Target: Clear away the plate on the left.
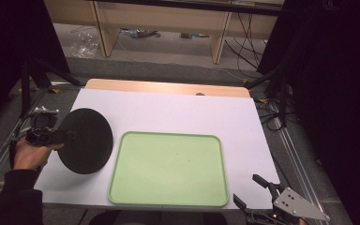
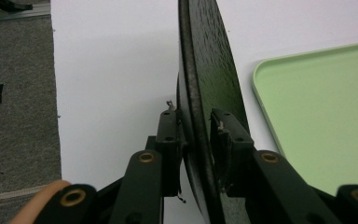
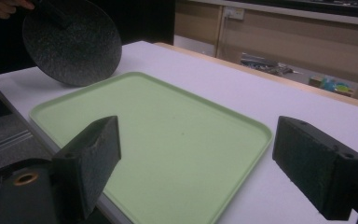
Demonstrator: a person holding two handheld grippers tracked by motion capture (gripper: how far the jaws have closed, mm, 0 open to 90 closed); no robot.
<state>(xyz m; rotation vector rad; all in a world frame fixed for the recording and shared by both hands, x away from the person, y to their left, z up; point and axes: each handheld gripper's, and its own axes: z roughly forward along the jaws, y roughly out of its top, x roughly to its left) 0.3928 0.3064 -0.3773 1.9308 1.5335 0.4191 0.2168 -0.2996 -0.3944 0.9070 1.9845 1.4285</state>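
At the near right corner of the table (image 1: 168,105), the right gripper (image 1: 253,190) waits with jaws spread wide and nothing between them; in the right gripper view its two pads frame the near end of the green tray (image 3: 168,154). No risk from that side unless it swings in across the tray while the plate comes over.

Near left, a hand (image 1: 26,154) holds the left gripper (image 1: 70,135), which pinches the rim of a black speckled plate (image 1: 86,140). In the left gripper view the pads (image 2: 169,140) sit on either side of the plate edge (image 2: 209,74), the left one against it, the right one with a frayed face and a sliver of gap showing. Judgement: a shallow bite, and loosening.

Plate is tilted, lifted off the white table surface at the held side, its far edge just beside the tray's left rim and partly over it.

Likely faults from here:
- plate pivots or slides out of the thin rim grip, heavy side dropping;
- lower edge catches the tray's raised rim and shoves the tray;
- plate lands half on, half off the tray.
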